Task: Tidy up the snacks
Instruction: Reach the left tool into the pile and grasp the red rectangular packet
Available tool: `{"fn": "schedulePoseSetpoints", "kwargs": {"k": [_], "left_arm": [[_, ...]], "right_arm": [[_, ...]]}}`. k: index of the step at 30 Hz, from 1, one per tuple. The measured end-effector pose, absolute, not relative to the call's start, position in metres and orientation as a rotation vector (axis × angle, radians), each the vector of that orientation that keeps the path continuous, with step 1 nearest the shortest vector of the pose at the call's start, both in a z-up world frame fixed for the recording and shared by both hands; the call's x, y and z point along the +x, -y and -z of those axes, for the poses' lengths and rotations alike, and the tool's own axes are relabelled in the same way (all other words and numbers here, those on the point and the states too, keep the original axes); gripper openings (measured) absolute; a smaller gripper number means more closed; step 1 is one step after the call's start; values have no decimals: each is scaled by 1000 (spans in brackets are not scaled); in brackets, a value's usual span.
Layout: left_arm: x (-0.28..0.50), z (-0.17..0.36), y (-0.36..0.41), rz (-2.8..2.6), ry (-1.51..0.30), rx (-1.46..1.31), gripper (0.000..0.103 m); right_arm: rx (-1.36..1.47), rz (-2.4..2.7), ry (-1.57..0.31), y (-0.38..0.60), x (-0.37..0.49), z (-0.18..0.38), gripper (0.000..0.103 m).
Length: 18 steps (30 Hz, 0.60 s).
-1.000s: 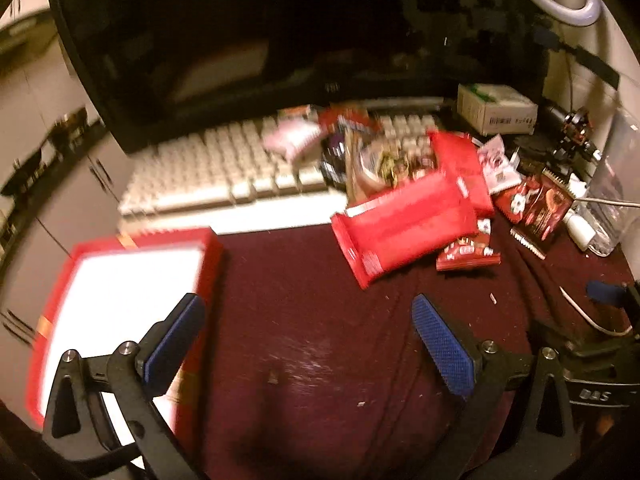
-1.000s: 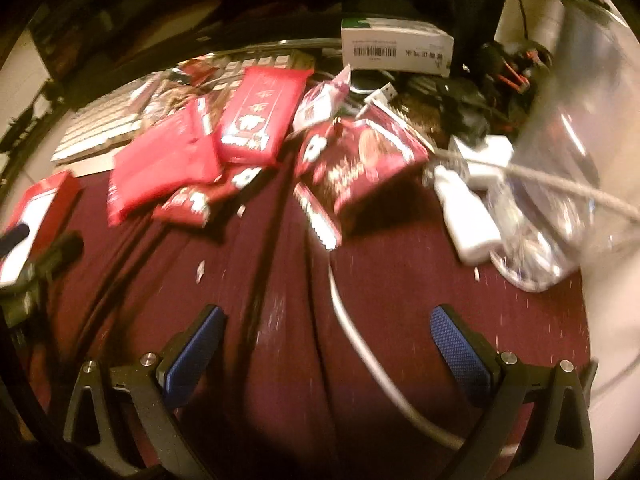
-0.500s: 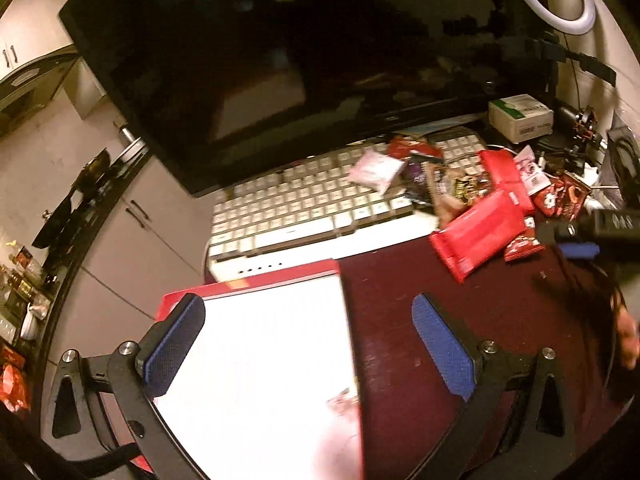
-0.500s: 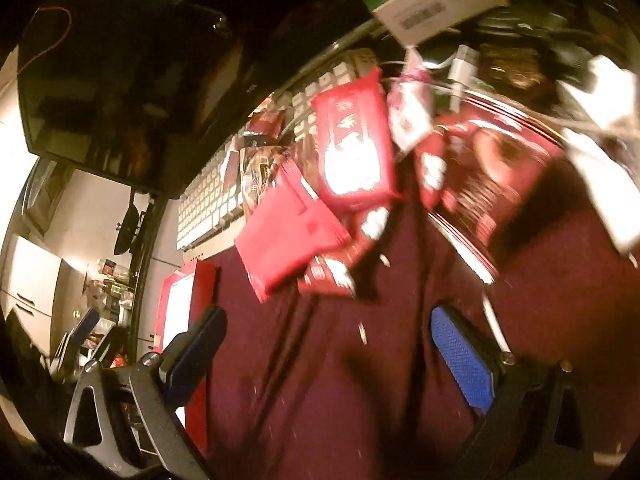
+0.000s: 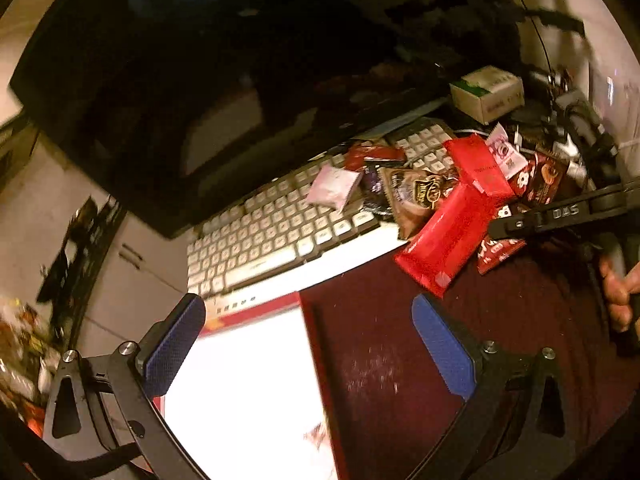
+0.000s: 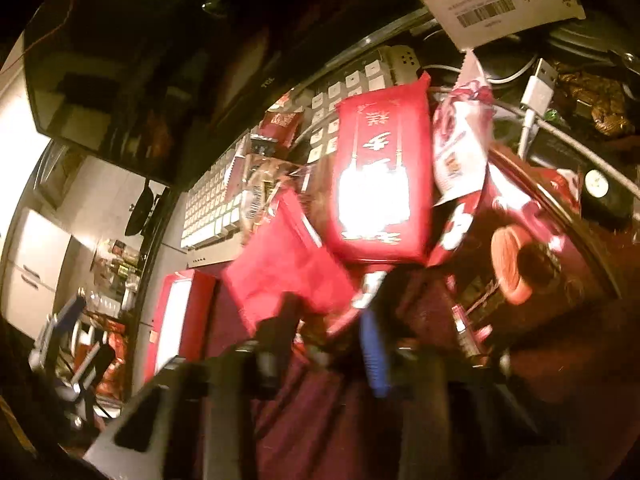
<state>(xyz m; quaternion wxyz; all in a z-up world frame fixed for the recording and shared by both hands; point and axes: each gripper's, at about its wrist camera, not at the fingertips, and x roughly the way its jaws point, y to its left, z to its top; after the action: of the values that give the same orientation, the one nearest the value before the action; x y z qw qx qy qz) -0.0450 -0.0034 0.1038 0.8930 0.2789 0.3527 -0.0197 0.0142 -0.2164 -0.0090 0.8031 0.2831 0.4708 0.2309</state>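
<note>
A pile of snack packets lies across the right end of the keyboard and the dark red cloth. It includes a large plain red packet and a red packet with gold lettering. My right gripper is closing, its pads tight against a small red snack packet at the pile's near edge. In the left wrist view that right gripper reaches in from the right. My left gripper hangs open and empty above a red box with a white inside.
A dark monitor stands behind the keyboard. A white and green carton, cables and a plug clutter the back right. A hand grips the right tool's handle. Shelves with goods show beyond the desk's left edge.
My right gripper has swung left into the pile and its jaws have gone from wide apart to nearly together on the small red packet. My left gripper has rolled and risen over the box.
</note>
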Motion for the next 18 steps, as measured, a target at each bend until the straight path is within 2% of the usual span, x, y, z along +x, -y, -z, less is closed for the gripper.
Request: {"fn": "schedulePoseSetpoints", "kwargs": {"k": [3, 7, 9, 12, 18], "left_arm": [[-28, -95, 21, 55, -724, 631, 103], [-11, -84, 43, 98, -722, 672, 103], [-3, -76, 56, 116, -721, 714, 103], [6, -60, 72, 167, -734, 786, 103], [5, -33, 93, 290, -764, 913, 103]], "right_arm": [[615, -499, -1018, 221, 15, 12, 18], [470, -455, -956, 211, 0, -6, 16], [428, -444, -915, 210, -7, -14, 10], [414, -457, -885, 212, -13, -21, 10], [441, -422, -948, 220, -9, -8, 10]]}}
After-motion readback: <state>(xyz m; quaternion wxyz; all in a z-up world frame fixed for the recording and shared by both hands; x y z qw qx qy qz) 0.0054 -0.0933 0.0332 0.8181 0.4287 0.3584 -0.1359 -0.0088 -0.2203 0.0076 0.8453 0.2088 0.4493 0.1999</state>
